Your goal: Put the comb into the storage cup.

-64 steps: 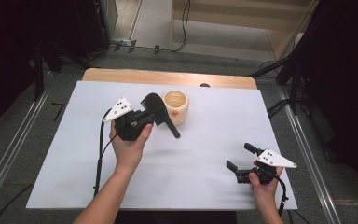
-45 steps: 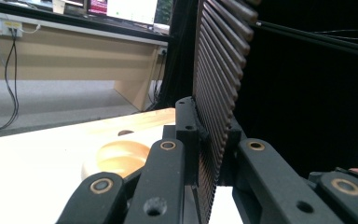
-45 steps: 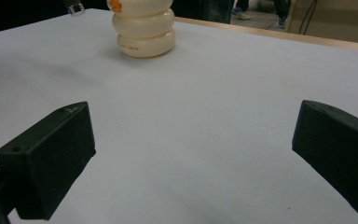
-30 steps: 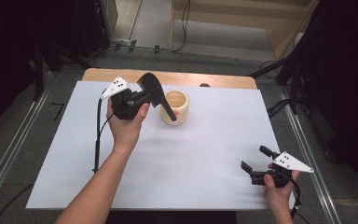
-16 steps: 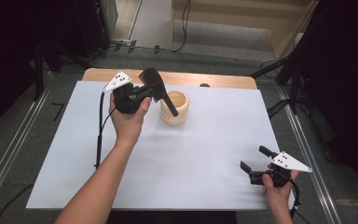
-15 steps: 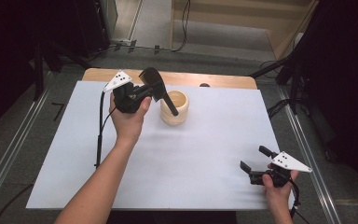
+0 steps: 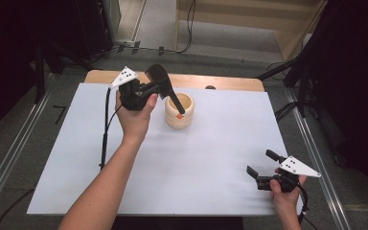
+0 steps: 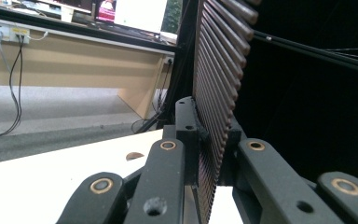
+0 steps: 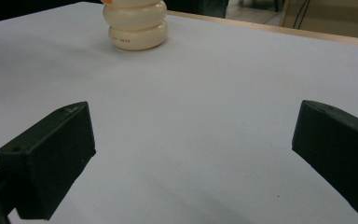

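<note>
A cream ribbed cup [image 7: 184,122] stands on the white sheet toward the far side. My left gripper [image 7: 179,111] is held up in a hand left of it, with its long black jaws slanting down to the cup's mouth. The ribbed pads [image 8: 219,84] lie pressed together. A small orange bit [image 7: 178,115] shows at the tips, and whether it is gripped I cannot tell. My right gripper [image 7: 261,163] rests low at the near right corner, open, with bare sheet between its jaws [image 9: 191,158]. From there the cup [image 9: 135,28] stands far off, with orange at its top.
The white sheet [image 7: 196,167] covers a wooden table whose far edge [image 7: 220,82] is bare. A black cable [image 7: 106,124] trails from the left gripper across the sheet's left part. Metal rails run along both sides of the table.
Over two seconds the left gripper has moved toward the far edge, and its tips have come over the cup. The right hand has slid a little toward the right edge. Both have kept still lately.
</note>
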{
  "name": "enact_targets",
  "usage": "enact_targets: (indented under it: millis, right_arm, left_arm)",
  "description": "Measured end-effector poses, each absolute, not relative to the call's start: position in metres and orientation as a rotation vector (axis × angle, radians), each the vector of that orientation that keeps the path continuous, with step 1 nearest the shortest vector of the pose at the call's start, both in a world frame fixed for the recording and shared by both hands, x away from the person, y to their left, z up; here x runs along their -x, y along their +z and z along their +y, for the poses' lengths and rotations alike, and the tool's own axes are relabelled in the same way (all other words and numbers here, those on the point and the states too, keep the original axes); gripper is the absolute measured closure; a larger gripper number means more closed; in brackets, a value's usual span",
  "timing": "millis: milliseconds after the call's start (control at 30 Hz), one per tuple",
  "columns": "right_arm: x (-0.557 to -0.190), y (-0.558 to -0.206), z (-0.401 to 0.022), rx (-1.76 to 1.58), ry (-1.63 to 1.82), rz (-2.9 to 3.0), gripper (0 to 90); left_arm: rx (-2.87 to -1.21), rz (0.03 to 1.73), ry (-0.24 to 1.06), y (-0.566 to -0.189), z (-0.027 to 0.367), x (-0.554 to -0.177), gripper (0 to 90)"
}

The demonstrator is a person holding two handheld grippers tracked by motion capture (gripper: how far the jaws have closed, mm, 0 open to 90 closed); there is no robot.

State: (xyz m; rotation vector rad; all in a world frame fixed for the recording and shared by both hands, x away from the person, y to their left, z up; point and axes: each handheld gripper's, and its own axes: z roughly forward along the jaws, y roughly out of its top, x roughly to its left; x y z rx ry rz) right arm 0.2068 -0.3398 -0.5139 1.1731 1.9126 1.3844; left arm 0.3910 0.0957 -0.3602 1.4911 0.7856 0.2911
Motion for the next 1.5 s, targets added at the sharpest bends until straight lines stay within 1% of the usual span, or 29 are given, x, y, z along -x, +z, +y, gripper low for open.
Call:
enact_targets:
  millis: [600, 1500]
  right_arm:
    - [-0.207, -0.514, -0.34, -1.167, 1.384, 1.914, 0.0]
    - [-0.207, -0.514, -0.34, -1.172, 1.396, 1.908, 0.0]
  left_arm:
    - [-1.463, 0.814, 0.308, -0.357, 0.092, -0.409, 84.4]
    - [-1.502, 0.88, 0.328, -0.383, 0.081, -0.432, 84.3]
